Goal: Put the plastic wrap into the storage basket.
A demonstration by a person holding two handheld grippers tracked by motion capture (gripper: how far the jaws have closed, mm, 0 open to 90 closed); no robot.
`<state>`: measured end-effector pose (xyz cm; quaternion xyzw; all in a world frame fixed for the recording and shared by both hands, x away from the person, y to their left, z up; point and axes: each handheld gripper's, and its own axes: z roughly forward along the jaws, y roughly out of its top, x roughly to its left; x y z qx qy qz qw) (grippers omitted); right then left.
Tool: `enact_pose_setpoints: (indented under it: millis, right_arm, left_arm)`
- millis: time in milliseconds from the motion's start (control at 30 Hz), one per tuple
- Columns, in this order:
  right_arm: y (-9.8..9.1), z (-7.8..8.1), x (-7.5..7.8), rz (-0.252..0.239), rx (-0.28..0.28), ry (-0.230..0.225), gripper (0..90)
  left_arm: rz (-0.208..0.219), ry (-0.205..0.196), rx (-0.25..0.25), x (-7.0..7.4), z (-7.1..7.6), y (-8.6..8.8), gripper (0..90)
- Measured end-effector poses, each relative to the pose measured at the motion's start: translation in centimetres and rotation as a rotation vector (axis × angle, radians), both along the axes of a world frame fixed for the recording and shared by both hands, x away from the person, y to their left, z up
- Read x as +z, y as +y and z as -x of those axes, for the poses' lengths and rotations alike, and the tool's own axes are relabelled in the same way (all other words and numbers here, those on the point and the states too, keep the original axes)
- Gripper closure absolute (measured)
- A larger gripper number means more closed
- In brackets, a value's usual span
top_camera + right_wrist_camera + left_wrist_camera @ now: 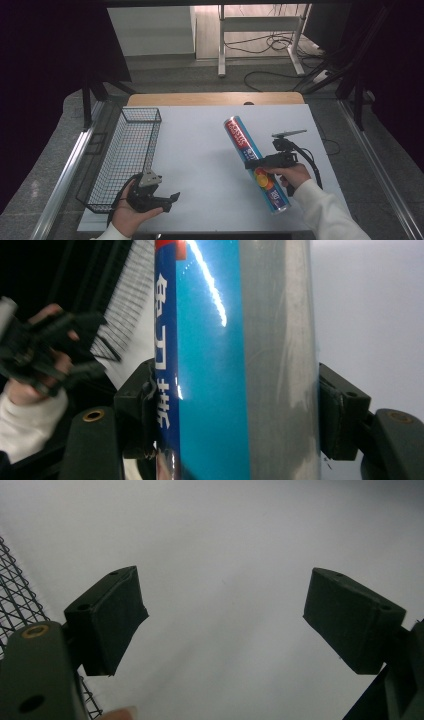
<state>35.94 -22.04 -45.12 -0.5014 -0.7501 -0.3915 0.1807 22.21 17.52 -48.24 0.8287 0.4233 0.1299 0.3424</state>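
A long blue and silver tube [241,136] with red ends and fruit pictures stretches diagonally across the right half of the white table [200,150]. My right gripper [253,163] is shut on its middle; in the right gripper view both pads press the tube [235,340] from either side. Whether the tube rests on the table I cannot tell. My left gripper [172,200] is held low at the front left, beside the wire basket [127,150]. Its jaws stand wide apart over bare table in the left gripper view, the left gripper [225,625] holding nothing.
The black wire basket holds nothing and runs along the table's left edge; its mesh [15,590] shows beside my left jaw. Beyond the table's far edge are a wooden strip [215,98], a white stand's legs and loose cables on the floor.
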Motion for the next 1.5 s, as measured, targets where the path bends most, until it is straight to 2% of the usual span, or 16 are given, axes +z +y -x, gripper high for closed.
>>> enact_pose_setpoints:
  millis: [200,267,300,433,600,700,733,1033,1500]
  right_arm:
    - [1.4,-0.3,-0.7,-0.08,-0.036,0.023,32.0]
    - [1.6,-0.3,-0.8,-0.092,-0.043,0.025,32.0]
    - [1.9,-0.4,-0.9,-0.112,-0.05,0.039,32.0]
    - [2.7,-0.5,-1.0,-0.131,-0.064,0.039,32.0]
    - [4.1,-0.6,-1.3,-0.189,-0.121,0.04,32.0]
    - [4.5,-0.7,-1.4,-0.208,-0.142,0.042,32.0]
    - [5.1,-0.8,-1.6,-0.226,-0.166,0.043,32.0]
    - [6.8,-1.3,-2.3,-0.249,-0.178,0.038,32.0]
    - [8.4,-1.5,-2.6,-0.312,-0.272,0.012,32.0]
  left_arm:
    - [0.0,0.001,0.002,0.0,0.0,0.0,16.3]
    - [0.0,0.002,0.002,-0.1,-0.1,0.1,16.3]
    - [-0.001,0.002,0.002,-0.1,-0.1,0.1,16.3]
    - [-0.004,0.003,0.001,-0.1,-0.1,0.1,16.4]
    - [-0.005,0.003,0.0,-0.1,-0.1,0.1,16.4]
    - [-0.006,0.003,-0.001,-0.1,-0.1,0.1,16.4]
    - [-0.006,0.004,-0.002,-0.1,-0.1,0.1,16.4]
    - [-0.004,0.004,-0.001,-0.1,-0.2,0.2,16.5]
    - [-0.008,0.007,-0.001,-0.2,-0.3,0.3,16.5]
